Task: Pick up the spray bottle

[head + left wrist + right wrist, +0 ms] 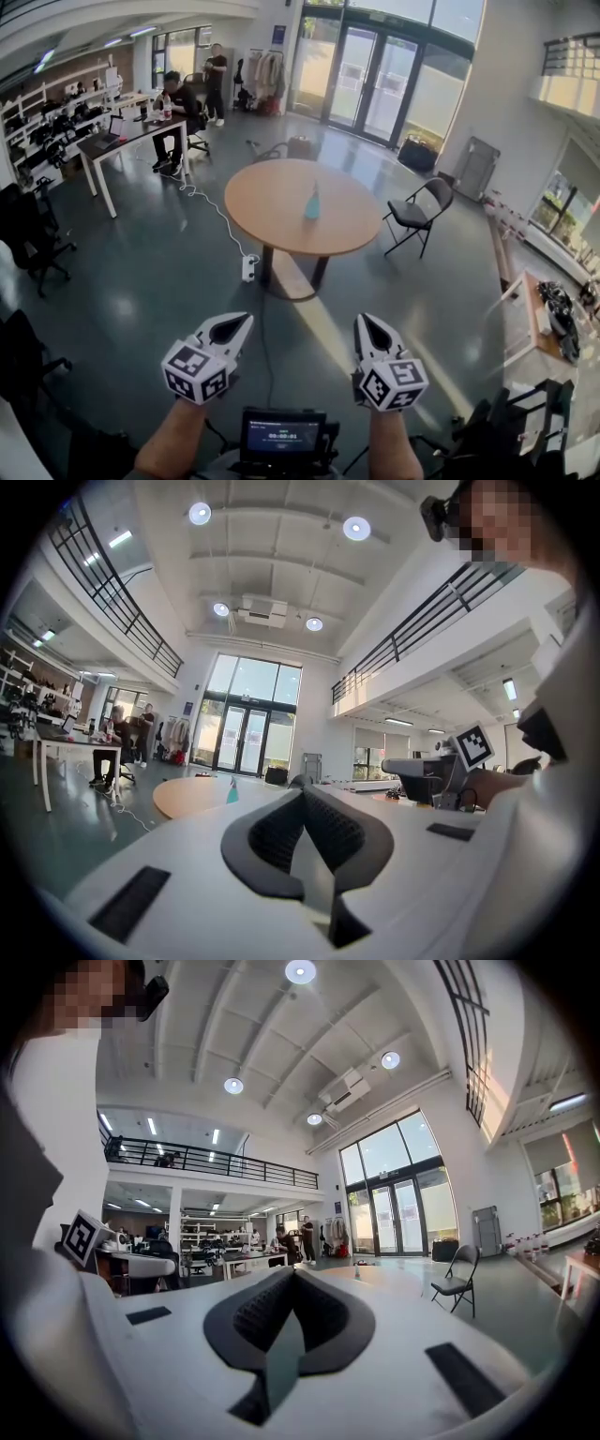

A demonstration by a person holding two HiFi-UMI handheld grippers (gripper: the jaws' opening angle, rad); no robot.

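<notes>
Here, teal plastic spray bottle (312, 202) upright on round light-wood table (272, 202), both hand-held tools empty.
The white left gripper (239, 323) and white right gripper (367, 326) sit side by side over the dark glossy floor (141, 281), both pointing toward the table, each with jaws pressed together and nothing between them. The spray bottle stands near the table's middle, well apart from both grippers. A black metal folding chair (417, 214) stands just right of the table.

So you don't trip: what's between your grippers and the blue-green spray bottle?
In the head view, mostly bare dark glossy floor, plus a white power strip with cables near the round wooden table bearing the teal spray bottle.
</notes>
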